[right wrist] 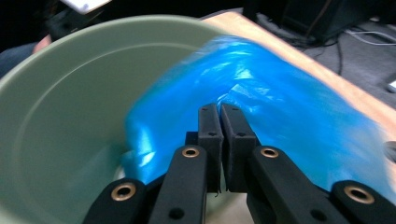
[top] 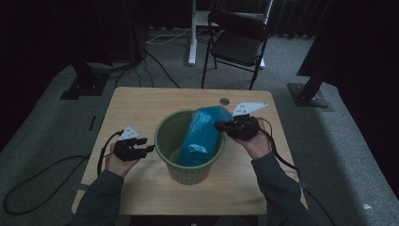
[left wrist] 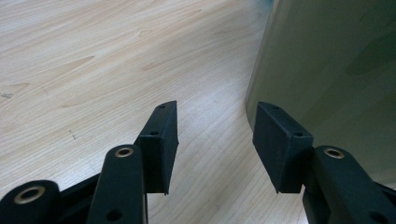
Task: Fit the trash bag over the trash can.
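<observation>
A pale green bucket (top: 188, 172) stands in the middle of the wooden table (top: 136, 106). A blue plastic bag (top: 202, 134) hangs over its right rim and reaches down inside. My right gripper (top: 219, 125) sits at the bag's upper right side. In the right gripper view its jaws (right wrist: 219, 112) are pressed together on a fold of the blue bag (right wrist: 285, 98) above the bucket's inside (right wrist: 70, 98). My left gripper (top: 149, 145) rests low on the table, left of the bucket. It stands open (left wrist: 215, 135) with bare wood between its fingers, and the bucket wall (left wrist: 336, 70) is just beside one finger.
A black folding chair (top: 237, 42) stands beyond the table's far edge. A white stand leg (top: 192, 33) and dark stand bases (top: 308, 92) sit on the grey carpet, with cables running across it. A small round hole (top: 224, 100) marks the tabletop near the far edge.
</observation>
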Available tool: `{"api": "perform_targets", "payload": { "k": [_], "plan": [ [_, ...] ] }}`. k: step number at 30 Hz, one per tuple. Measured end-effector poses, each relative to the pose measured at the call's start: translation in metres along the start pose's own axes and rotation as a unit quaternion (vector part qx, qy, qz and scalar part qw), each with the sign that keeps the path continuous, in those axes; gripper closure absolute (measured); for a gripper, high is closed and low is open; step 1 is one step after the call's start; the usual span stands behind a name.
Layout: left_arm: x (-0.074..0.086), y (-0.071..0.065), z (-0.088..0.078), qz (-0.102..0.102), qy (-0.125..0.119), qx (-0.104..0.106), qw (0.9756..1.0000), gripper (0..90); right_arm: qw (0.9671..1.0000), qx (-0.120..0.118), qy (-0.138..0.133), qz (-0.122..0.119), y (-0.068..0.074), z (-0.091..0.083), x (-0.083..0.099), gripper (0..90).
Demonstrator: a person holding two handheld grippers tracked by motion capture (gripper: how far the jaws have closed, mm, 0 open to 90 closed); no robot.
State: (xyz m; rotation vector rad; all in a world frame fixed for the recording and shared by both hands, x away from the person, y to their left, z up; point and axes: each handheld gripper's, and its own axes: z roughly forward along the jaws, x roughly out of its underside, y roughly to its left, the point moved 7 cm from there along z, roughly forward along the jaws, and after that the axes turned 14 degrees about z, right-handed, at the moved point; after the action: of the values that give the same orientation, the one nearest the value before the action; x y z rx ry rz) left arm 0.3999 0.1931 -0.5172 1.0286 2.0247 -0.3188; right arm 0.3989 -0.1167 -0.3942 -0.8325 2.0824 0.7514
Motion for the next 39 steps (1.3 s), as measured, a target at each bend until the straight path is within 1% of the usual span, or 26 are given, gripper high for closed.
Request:
{"api": "perform_targets", "payload": {
  "k": [3, 4, 5, 6, 8, 9, 10, 11, 13, 16, 17, 20, 23, 26, 28, 30, 33, 37, 39],
  "plan": [
    [0.0, 0.0, 0.0, 0.002, 0.001, 0.0, 1.0, 49.8, 0.9997, -0.013, 0.015, -0.015, 0.015, 0.005, 0.005, 87.0],
    [0.0, 0.0, 0.0, 0.002, 0.001, 0.0, 1.0, 49.8, 0.9997, -0.013, 0.015, -0.015, 0.015, 0.005, 0.005, 87.0],
    [0.0, 0.0, 0.001, 0.002, 0.001, 0.001, 1.0, 49.8, 0.999, -0.021, 0.031, -0.025, 0.025, 0.013, 0.008, 87.0],
    [-0.001, 0.0, 0.001, 0.002, 0.0, 0.001, 1.0, 49.8, 0.999, -0.021, 0.031, -0.025, 0.025, 0.013, 0.008, 87.0],
    [-0.001, 0.0, 0.0, 0.002, -0.001, 0.001, 1.0, 49.8, 0.9983, -0.024, 0.043, -0.031, 0.03, 0.021, 0.009, 86.2],
    [-0.001, 0.0, 0.0, 0.002, -0.001, 0.001, 1.0, 49.8, 0.9982, -0.026, 0.044, -0.032, 0.033, 0.024, 0.008, 83.4],
    [-0.001, 0.001, 0.0, 0.002, -0.002, 0.0, 1.0, 49.8, 0.9983, -0.026, 0.041, -0.031, 0.034, 0.026, 0.007, 77.7],
    [0.0, 0.001, -0.001, 0.001, -0.003, 0.0, 1.0, 49.8, 0.9988, -0.022, 0.034, -0.029, 0.034, 0.026, 0.006, 72.3],
    [0.0, 0.001, -0.001, 0.0, -0.004, 0.0, 1.0, 49.7, 0.9991, -0.03, 0.015, -0.025, 0.034, 0.021, 0.001, 67.6],
    [-0.001, 0.001, -0.001, 0.0, -0.004, 0.0, 1.0, 49.7, 0.9993, -0.029, -0.014, -0.019, 0.031, 0.006, -0.007, 61.5],
    [-0.001, 0.001, -0.001, 0.0, -0.003, 0.0, 1.0, 49.7, 0.9993, -0.023, -0.025, -0.018, 0.029, -0.001, -0.009, 60.4],
    [-0.001, 0.0, -0.001, 0.002, -0.003, 0.0, 1.0, 49.7, 0.9991, -0.005, -0.036, -0.023, 0.024, -0.013, -0.012, 58.9],
    [-0.001, 0.0, -0.001, 0.002, -0.003, 0.0, 1.0, 49.7, 0.9989, 0.005, -0.045, -0.016, 0.015, -0.024, -0.009, 58.3],
    [-0.001, 0.0, 0.0, 0.002, -0.002, 0.001, 1.0, 49.6, 0.9986, 0.029, -0.043, -0.011, 0.003, -0.029, -0.001, 57.7],
    [-0.001, 0.0, 0.0, 0.002, -0.003, 0.001, 1.0, 49.6, 0.9986, 0.036, -0.039, -0.002, -0.004, -0.031, 0.007, 56.9],
    [-0.001, 0.0, 0.0, 0.002, -0.004, 0.001, 1.0, 49.6, 0.9982, 0.045, -0.039, -0.001, -0.009, -0.032, 0.013, 55.5],
    [-0.002, 0.0, -0.001, 0.001, -0.005, 0.001, 1.0, 49.6, 0.998, 0.056, -0.03, 0.001, -0.015, -0.034, 0.023, 52.8],
    [-0.001, -0.001, -0.001, 0.0, -0.004, 0.007, 1.0, 50.7, 0.998, 0.062, -0.013, 0.003, -0.02, -0.036, 0.037, 53.9],
    [-0.001, -0.001, 0.0, 0.001, -0.003, 0.008, 1.0, 51.6, 0.9979, 0.063, -0.011, 0.002, -0.022, -0.036, 0.039, 53.6]
  ]
}}
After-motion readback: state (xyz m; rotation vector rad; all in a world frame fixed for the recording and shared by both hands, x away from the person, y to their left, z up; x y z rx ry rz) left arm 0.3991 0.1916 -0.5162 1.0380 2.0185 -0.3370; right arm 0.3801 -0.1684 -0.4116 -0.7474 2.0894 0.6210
